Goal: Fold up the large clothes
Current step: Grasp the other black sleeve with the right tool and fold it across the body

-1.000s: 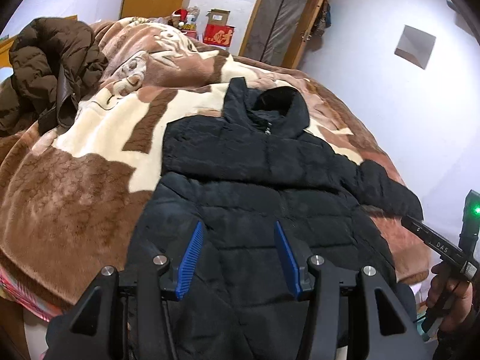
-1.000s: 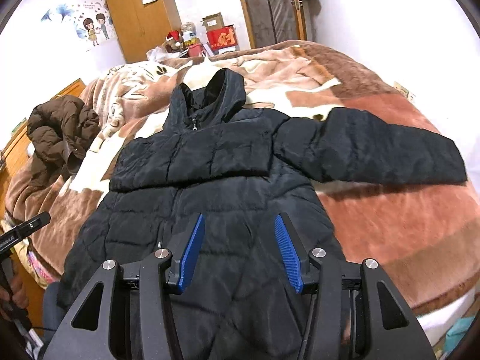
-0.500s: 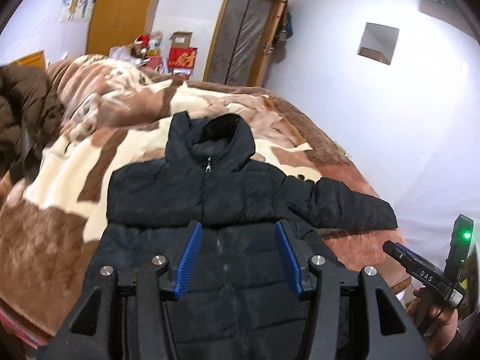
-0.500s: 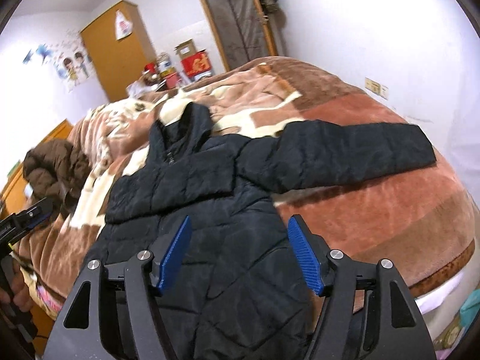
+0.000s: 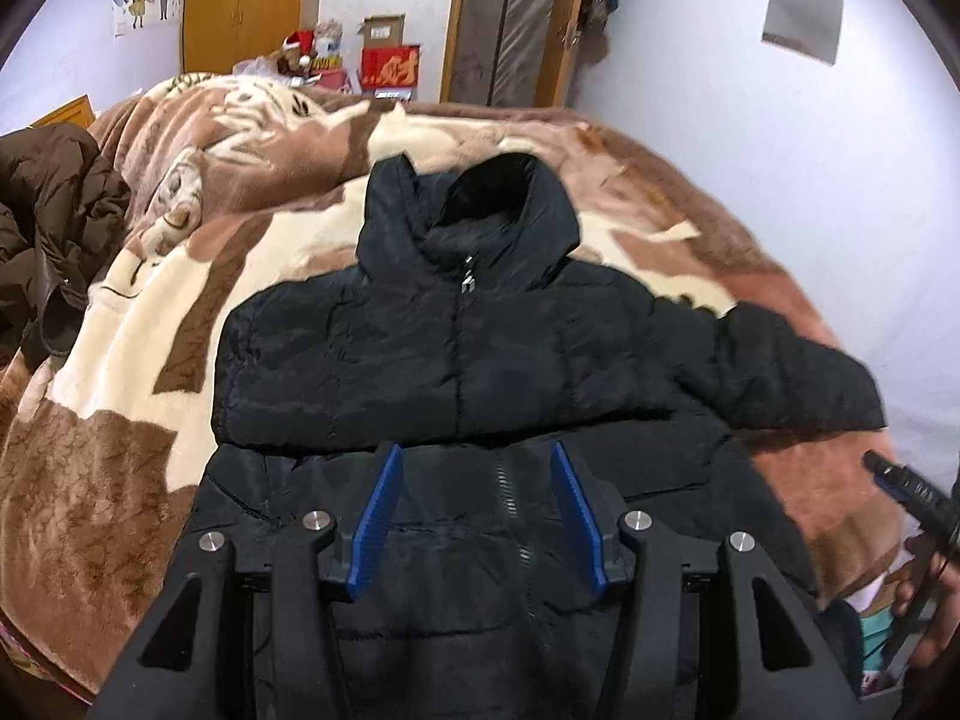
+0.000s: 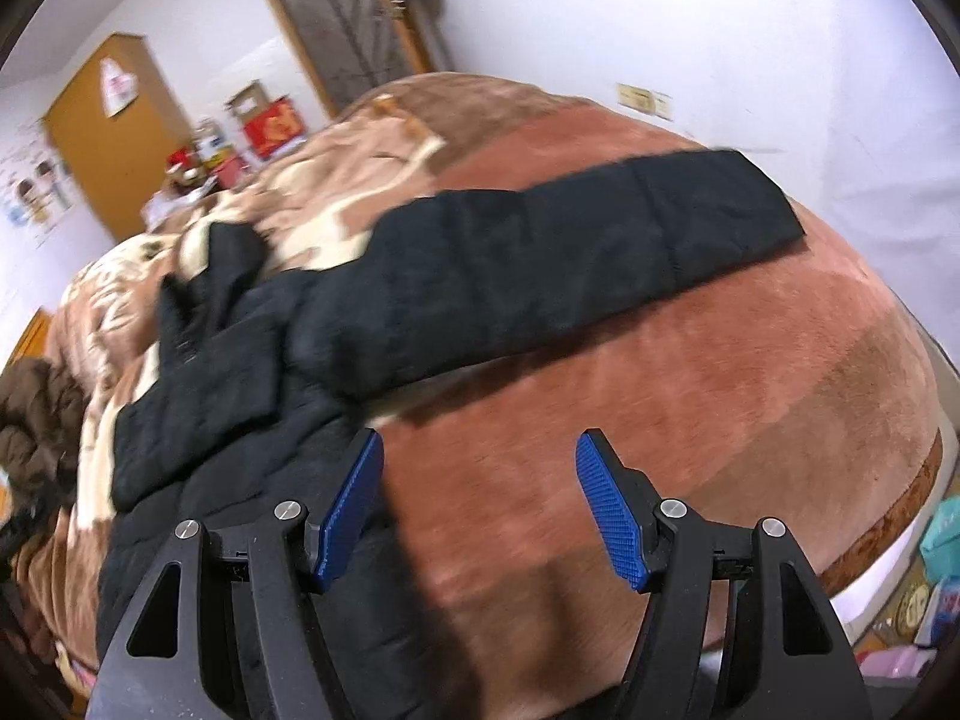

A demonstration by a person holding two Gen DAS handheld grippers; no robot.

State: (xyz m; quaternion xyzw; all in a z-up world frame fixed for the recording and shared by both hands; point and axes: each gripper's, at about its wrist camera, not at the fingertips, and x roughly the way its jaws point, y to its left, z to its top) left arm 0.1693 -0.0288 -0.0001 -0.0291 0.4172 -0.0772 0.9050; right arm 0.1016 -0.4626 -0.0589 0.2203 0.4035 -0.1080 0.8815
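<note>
While both tongs gape empty, black jacket (image 5: 456, 360) lies flat.

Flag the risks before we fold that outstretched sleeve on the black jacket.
1. The right gripper, open and empty, sits over bare blanket, short of the sleeve; closing here would likely pinch plush.
2. The black jacket is puffy, so a shallow pinch could slip.
3. The left gripper holds nothing, so dragging the sleeve may shift the whole jacket.
</note>
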